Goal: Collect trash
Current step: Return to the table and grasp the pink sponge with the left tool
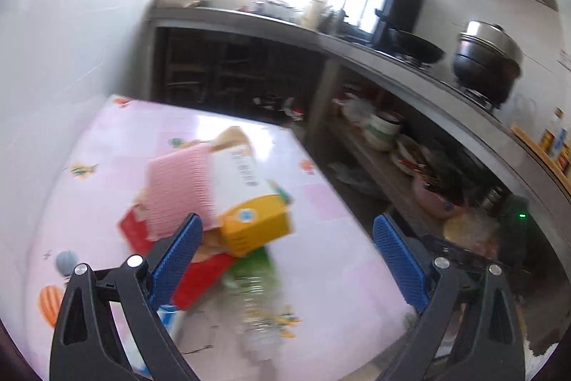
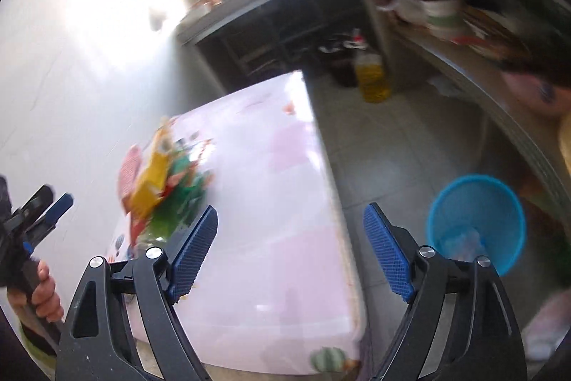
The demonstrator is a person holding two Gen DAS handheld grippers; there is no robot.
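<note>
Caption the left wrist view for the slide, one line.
Open left gripper above a trash pile on the pink table: yellow carton, pink ridged pad, plastic bottle.

Pink cloth, bright litter

Between my blue pads (image 1: 182, 249) lies a pink cartoon-print cloth (image 1: 321, 259); yellow carton (image 1: 257, 224), red box (image 1: 203, 274), green-labelled bottle (image 1: 257, 291). Blue bin (image 2: 478, 220) right of my right jaws.

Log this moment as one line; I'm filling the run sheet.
left gripper: open, empty | right gripper: open, empty | trash pile: on table | bin: on floor, right of table
</note>
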